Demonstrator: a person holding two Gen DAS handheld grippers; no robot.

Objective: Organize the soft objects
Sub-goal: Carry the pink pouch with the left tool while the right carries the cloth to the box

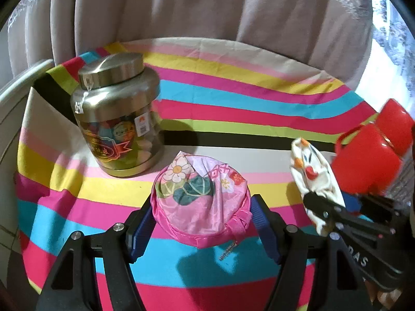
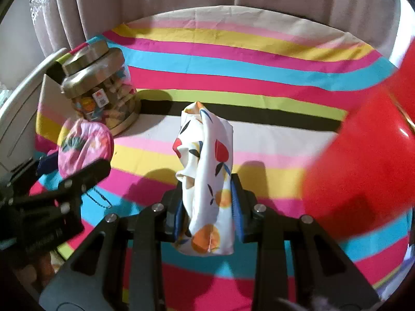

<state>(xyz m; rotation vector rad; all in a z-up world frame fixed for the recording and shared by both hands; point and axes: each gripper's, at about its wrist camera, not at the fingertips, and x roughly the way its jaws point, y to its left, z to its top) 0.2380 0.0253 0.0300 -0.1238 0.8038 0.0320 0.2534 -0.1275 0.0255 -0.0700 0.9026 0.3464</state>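
Left wrist view: our left gripper (image 1: 201,223) clasps a pink floral pouch (image 1: 201,207). Our right gripper (image 2: 207,207) pinches a fruit-print cloth (image 2: 207,181) above the striped counter (image 2: 259,77).

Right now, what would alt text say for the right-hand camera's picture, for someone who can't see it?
The right gripper pinches a white fruit-print cloth above a table under a bright striped cloth. At the left, the left gripper holds a pink flowered pouch near a metal-lidded jar; a blurred red object fills the right.
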